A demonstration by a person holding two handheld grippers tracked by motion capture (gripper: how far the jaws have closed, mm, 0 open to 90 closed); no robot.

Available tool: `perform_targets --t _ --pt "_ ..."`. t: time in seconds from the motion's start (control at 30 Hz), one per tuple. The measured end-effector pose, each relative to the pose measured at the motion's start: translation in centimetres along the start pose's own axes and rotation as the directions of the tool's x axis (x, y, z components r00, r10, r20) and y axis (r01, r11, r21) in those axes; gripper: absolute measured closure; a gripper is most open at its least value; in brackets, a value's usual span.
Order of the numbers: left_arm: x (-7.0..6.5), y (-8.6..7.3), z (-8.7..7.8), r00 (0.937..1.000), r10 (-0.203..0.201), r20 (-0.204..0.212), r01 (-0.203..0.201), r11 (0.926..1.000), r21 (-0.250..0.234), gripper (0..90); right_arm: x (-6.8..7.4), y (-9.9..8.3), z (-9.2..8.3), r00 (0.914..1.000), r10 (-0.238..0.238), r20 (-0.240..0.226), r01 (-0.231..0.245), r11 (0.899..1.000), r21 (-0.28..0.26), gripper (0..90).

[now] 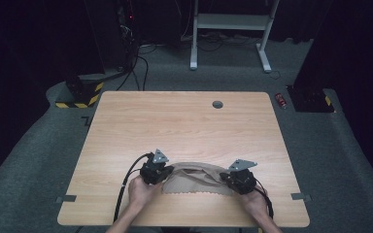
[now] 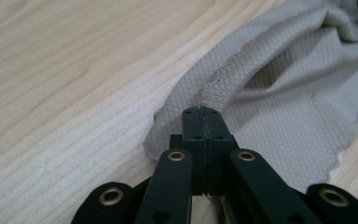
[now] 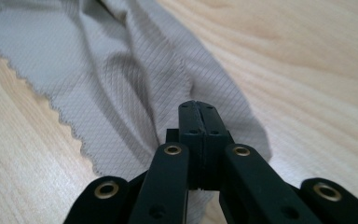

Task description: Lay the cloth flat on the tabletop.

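A beige cloth (image 1: 194,182) with a fine diamond weave and a scalloped edge lies bunched near the front edge of the wooden table (image 1: 175,126). My left gripper (image 1: 168,174) is at the cloth's left end and my right gripper (image 1: 225,179) at its right end, each held by a hand. In the left gripper view the gripper (image 2: 199,112) has its black jaws pressed together on a raised fold at the edge of the cloth (image 2: 279,93). In the right gripper view the gripper (image 3: 196,106) has its jaws closed the same way on the end of the cloth (image 3: 112,79), which creases toward them.
A round cable hole (image 1: 217,104) sits near the table's far edge. On the carpet beyond stand a white desk frame (image 1: 230,22), a yellow-and-black striped base (image 1: 80,94) with cables, and a red can (image 1: 281,100). The far half of the tabletop is bare wood.
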State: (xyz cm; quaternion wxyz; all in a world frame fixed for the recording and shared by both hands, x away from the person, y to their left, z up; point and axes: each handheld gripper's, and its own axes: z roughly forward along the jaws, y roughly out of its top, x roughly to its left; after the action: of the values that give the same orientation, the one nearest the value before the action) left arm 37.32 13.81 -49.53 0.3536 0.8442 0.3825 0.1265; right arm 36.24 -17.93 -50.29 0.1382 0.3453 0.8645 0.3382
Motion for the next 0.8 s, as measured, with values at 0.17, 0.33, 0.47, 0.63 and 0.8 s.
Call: perform_targets --t 0.17,0.33,0.47,0.63,0.8 --pt "0.4 0.3 -0.6 0.9999 -0.016 0.003 0.016 0.9995 -0.027 89.6 -0.5 0.5 -0.5 0.9995 0.030 0.005 -0.029 0.999 -0.027 84.7" --pt "0.4 0.4 -0.6 0.9998 -0.018 0.007 0.018 0.9992 -0.036 89.6 -0.6 -0.2 0.4 0.9977 0.066 -0.015 -0.065 0.998 0.004 67.4" --pt "0.5 0.6 -0.6 0.9999 -0.016 0.006 0.016 0.9992 -0.037 89.6 -0.4 -0.6 0.7 0.9975 0.067 -0.021 -0.067 0.998 0.009 73.8" --pt "0.5 0.8 -0.8 0.9998 -0.018 0.008 0.019 0.9987 -0.048 89.6 -0.2 -0.7 0.6 0.9995 0.014 -0.026 -0.014 1.000 0.013 89.2" --pt "0.8 0.9 -1.0 0.9994 -0.031 0.017 0.031 0.9980 -0.054 89.6 -0.2 -0.4 0.3 0.9998 -0.006 -0.018 0.006 1.000 -0.006 89.9"
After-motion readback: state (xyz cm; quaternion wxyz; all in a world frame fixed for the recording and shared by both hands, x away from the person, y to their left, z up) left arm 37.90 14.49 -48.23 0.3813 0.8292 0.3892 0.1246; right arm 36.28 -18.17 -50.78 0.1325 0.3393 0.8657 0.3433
